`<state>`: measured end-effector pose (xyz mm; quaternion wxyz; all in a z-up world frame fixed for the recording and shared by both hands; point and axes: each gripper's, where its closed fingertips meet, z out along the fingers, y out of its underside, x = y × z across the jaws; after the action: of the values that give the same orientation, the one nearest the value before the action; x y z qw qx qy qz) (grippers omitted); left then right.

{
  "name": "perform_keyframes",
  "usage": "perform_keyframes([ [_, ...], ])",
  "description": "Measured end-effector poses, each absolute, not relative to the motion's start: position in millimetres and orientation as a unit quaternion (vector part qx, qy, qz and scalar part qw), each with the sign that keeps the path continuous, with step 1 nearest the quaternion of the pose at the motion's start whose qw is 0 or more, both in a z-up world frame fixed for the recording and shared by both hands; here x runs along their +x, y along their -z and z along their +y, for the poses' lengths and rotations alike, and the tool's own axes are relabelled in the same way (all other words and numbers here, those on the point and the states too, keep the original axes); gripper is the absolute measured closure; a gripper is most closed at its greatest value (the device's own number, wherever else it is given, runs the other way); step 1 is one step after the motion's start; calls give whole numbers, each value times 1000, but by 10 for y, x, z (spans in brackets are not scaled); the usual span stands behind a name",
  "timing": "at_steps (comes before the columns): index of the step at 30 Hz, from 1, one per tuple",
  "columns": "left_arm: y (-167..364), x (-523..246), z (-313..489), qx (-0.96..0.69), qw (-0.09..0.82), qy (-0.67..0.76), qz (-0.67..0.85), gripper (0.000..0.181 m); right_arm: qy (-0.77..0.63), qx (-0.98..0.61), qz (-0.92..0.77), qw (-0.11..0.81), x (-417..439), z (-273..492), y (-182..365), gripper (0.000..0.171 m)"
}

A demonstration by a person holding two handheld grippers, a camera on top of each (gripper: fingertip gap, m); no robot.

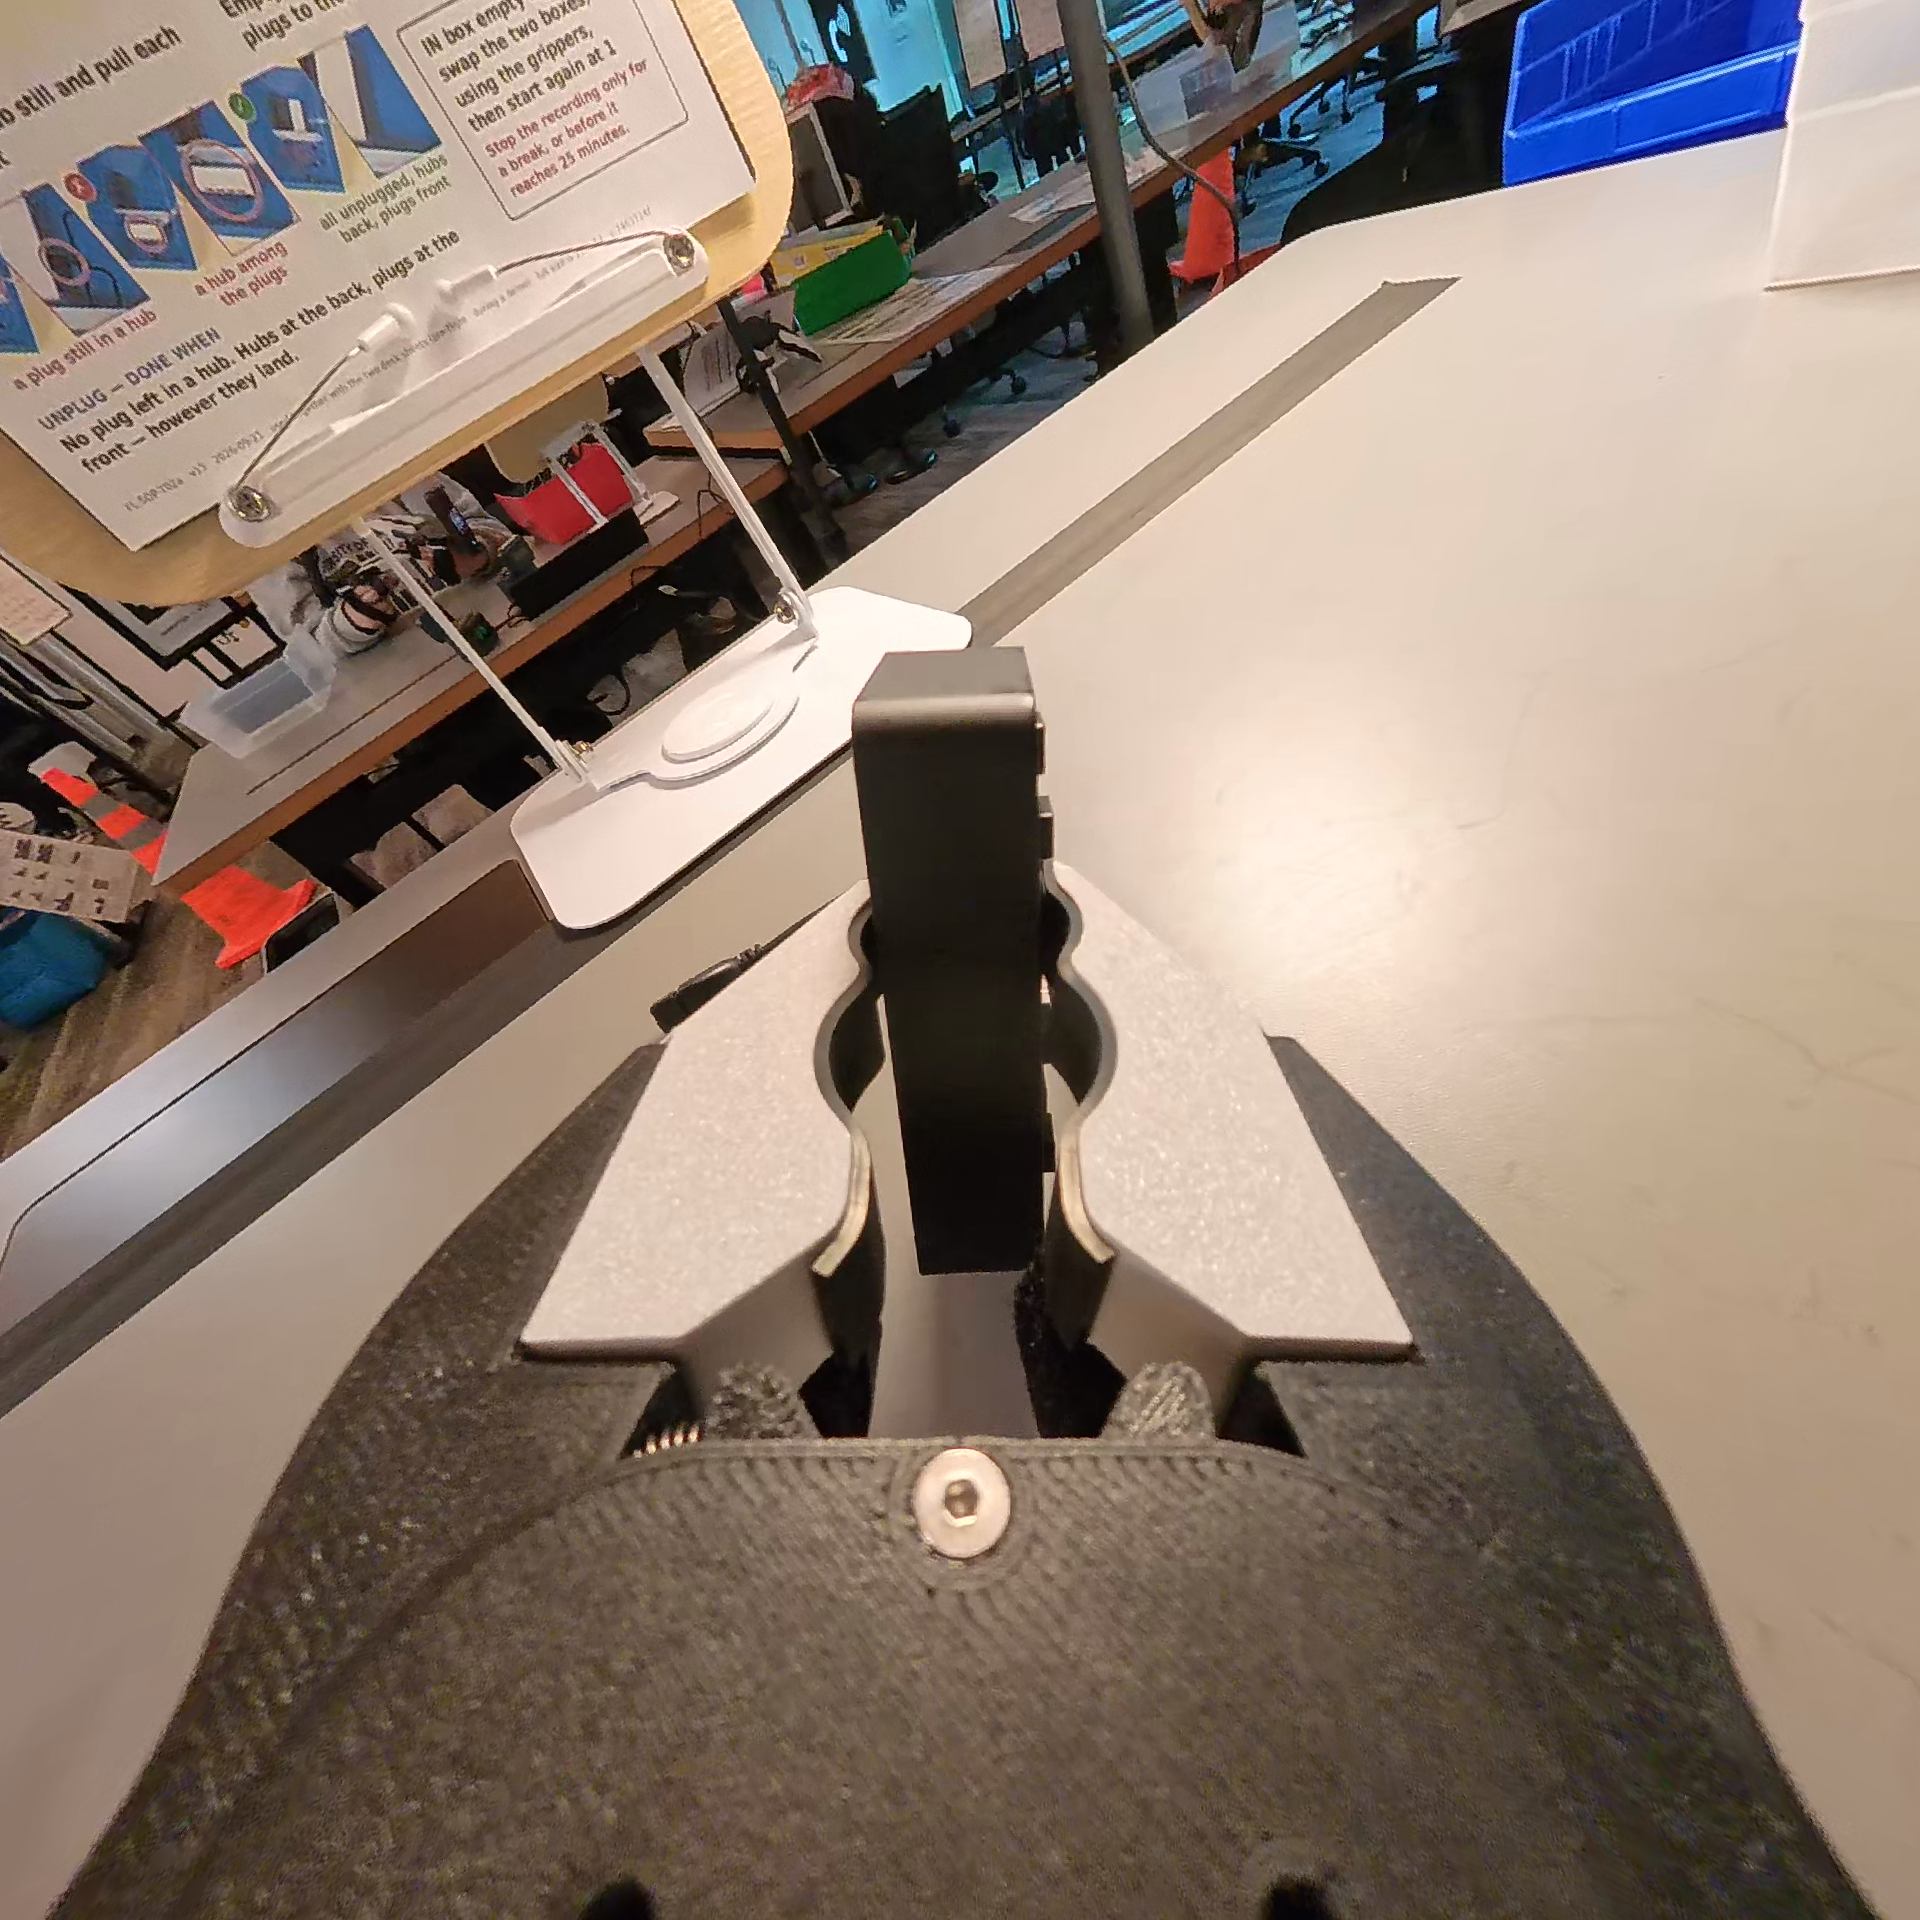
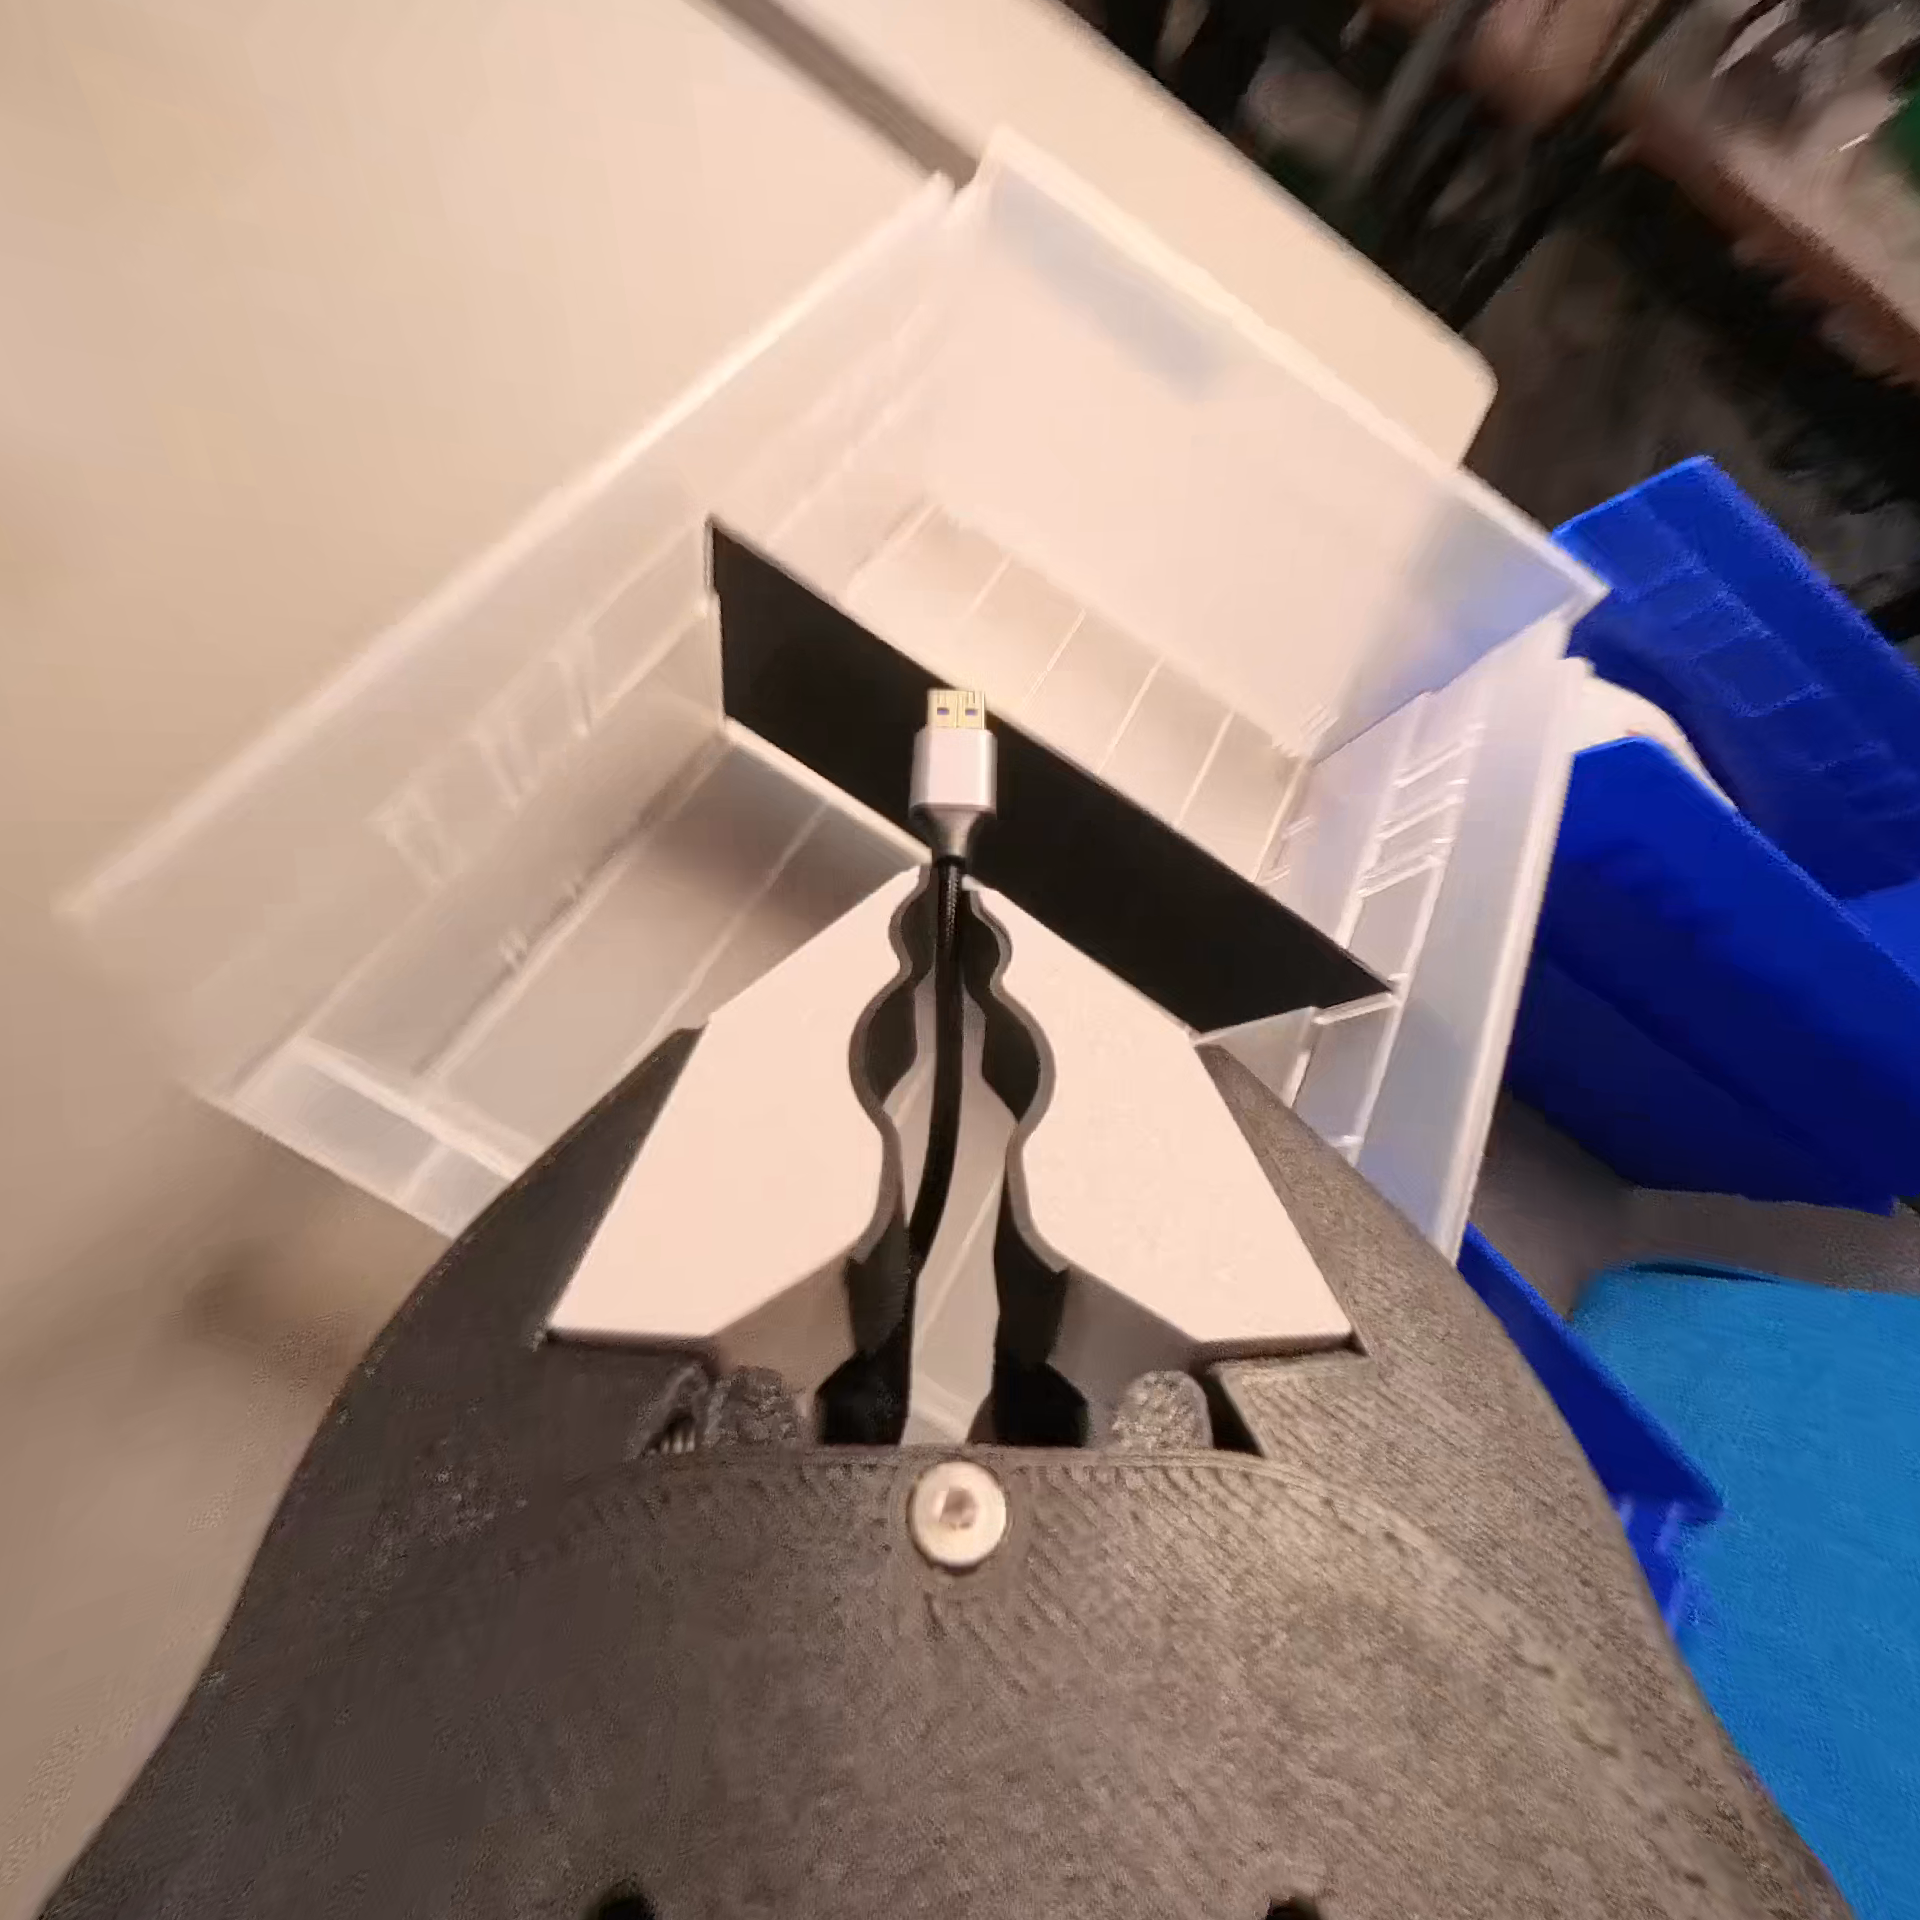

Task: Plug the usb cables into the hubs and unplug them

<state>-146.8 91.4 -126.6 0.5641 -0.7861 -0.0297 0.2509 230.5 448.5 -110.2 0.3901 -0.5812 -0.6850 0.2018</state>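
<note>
In the left wrist view my left gripper [image 1: 961, 940] is shut on a black USB hub [image 1: 951, 831]. The hub sticks forward out of the jaws above the white table [image 1: 1455, 831]. Its ports are along its right edge. In the right wrist view my right gripper [image 2: 951, 935] is shut on a black braided USB cable [image 2: 940, 1039]. The cable's silver plug [image 2: 954, 764] with a gold tip points forward, past the fingertips. It hangs above a clear plastic box [image 2: 727, 831] with a black divider [image 2: 1091, 862]. The view is motion-blurred.
A white stand [image 1: 727, 769] holding an instruction sheet [image 1: 312, 239] is at the table's left edge. A blue bin [image 1: 1652, 83] and a white box [image 1: 1860, 145] are at the far right. In the right wrist view blue bins [image 2: 1714, 935] sit right of the clear box. Across from one pair of fingers to the other is roughly 50 cm.
</note>
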Motion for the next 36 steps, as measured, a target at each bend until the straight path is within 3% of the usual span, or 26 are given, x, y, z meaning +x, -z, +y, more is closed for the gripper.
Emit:
perform_keyframes([
  [5,1263,-1472,911,-786,566,-247,-32,153,-13,-545,-785,293,2405,4727,1603,165],
  [8,1257,-1468,908,-785,568,-246,-32,153,68,-523,-805,270,2443,4867,1703,139],
  [15,1183,-1451,885,-775,596,-204,-49,153,78,-528,-760,371,2337,4859,1082,131],
  [22,1081,-1364,908,-756,638,-118,-83,153,-20,-409,-762,501,1444,3475,600,138],
  [28,1053,-1356,873,-744,654,-42,-130,153,-150,-271,-789,530,447,2000,1030,140],
  [36,1077,-1216,934,-757,643,-30,-110,153,-158,-124,-756,622,-603,915,1378,137],
])
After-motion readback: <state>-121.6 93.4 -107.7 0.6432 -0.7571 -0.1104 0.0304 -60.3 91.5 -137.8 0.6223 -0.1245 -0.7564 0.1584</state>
